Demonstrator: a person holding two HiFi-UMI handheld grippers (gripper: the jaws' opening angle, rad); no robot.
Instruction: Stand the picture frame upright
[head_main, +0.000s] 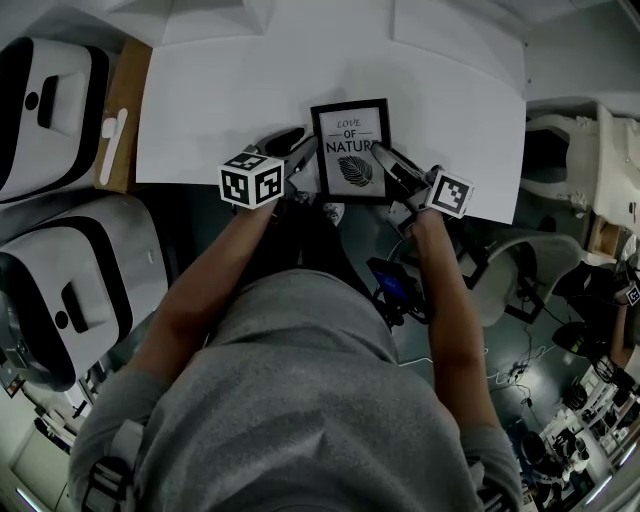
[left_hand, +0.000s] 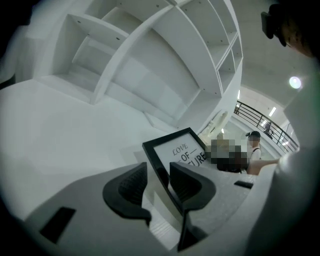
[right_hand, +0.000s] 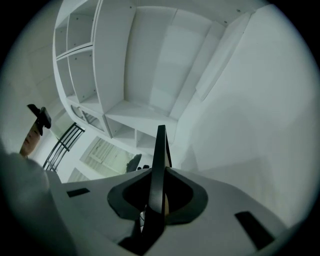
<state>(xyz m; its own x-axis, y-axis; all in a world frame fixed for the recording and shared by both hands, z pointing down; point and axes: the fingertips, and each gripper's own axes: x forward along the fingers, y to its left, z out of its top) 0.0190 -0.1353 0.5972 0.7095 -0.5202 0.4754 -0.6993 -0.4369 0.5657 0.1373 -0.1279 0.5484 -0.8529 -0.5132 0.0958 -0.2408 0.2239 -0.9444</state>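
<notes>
Right claw (right_hand: 155, 200) is clamped on the frame (right_hand: 160, 150), whose black border runs edge-on between its two pads in the right gripper view. Left claw (left_hand: 157, 185) stands with its jaws apart: the frame (left_hand: 177, 150) passes between them, its border close against the right-hand pad (left_hand: 189, 184) and clear of the left-hand pad (left_hand: 127, 187). From the head view, the frame (head_main: 350, 150) sits at the front edge of the white worktop (head_main: 220, 100), its print facing up with the words "LOVE OF NATURE" above a leaf. The left claw (head_main: 300, 150) meets the frame's left side and the right claw (head_main: 385, 155) its right side, each with its marker cube (head_main: 250, 180) just over the worktop's front edge. The frame appears tilted, with its far edge raised, though no view shows clearly whether its near edge rests on the worktop. White shelves (left_hand: 165, 65) rise beyond the worktop's far edge. A person (left_hand: 255, 145) stands in the background of the left gripper view.
</notes>
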